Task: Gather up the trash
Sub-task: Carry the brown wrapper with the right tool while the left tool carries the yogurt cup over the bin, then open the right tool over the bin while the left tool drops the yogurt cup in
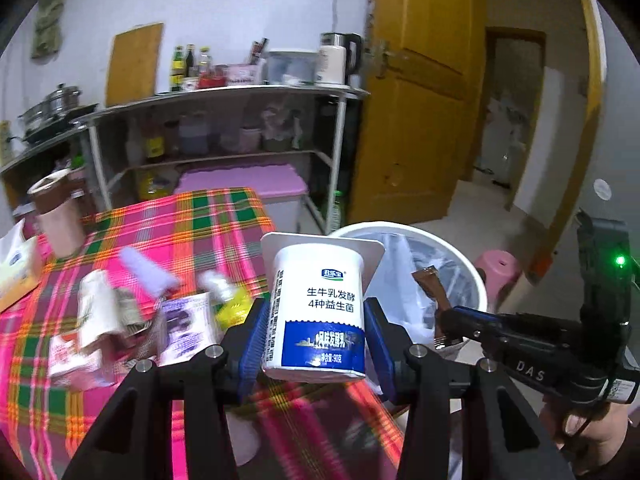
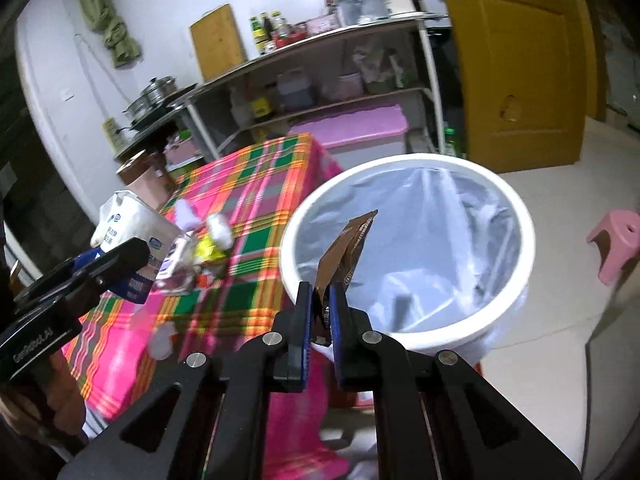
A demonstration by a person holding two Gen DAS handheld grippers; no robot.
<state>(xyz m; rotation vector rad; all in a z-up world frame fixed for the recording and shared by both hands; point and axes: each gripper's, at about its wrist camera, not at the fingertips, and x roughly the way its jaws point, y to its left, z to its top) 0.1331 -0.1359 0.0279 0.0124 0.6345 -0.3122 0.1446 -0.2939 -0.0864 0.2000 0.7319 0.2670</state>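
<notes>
Trash run looks roughly midway: both grippers are loaded & at the white bin [image 2: 404,252], nothing dropped yet, and I can't make out any trash in its clear plastic liner. Left gripper [image 1: 314,336] has its blue ribbed jaws clamped on a white yogurt cup [image 1: 318,312], smooth plastic, tapered, blue band w/ print, square flange, held just beside the bin's rim on the bench side. Right gripper [image 2: 320,312] has its jaws together on a brown wrapper [image 2: 346,248], thin creased foil-like strip, poking up over the bin's mouth. Still left, on the plaid-clothed bench [image 1: 224,232] next to the bin: crumpled paper scraps [image 1: 100,308], a purple-print carton [image 1: 182,328], a yellow wrapper [image 1: 234,308], blurred white bits. Beyond the pile, far from the bin: a paper cup [image 1: 56,216], and a soft tissue pack [image 2: 128,220], prob. not trash.
</notes>
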